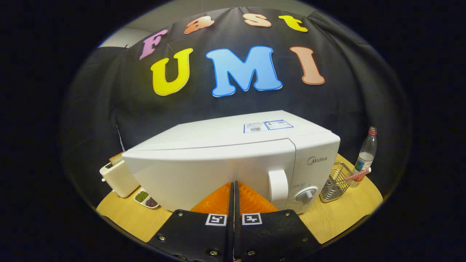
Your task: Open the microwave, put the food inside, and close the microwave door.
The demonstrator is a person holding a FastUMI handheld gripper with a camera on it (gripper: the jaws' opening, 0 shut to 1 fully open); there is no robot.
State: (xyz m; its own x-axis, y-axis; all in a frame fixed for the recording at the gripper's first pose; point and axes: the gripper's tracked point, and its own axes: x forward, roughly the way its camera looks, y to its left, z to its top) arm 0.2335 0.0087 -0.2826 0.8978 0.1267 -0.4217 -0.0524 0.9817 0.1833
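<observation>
A white microwave [225, 160] stands on the wooden table [338, 214] just ahead of my fingers, its door closed. The door's white handle [278, 187] is a vertical bar a little to the right of my fingertips, with a round dial [306, 194] beside it on the control panel. My gripper [233, 185] is shut, its two fingers pressed together with nothing between them, pointing at the lower middle of the door. A small white dish [146, 198] with green and dark food sits left of the microwave on the table.
A cream toaster [118, 178] with a slice of bread stands at the microwave's left. On the right stand a wire basket [335, 182] holding a red-striped stick and a clear bottle [365, 156] with a red cap.
</observation>
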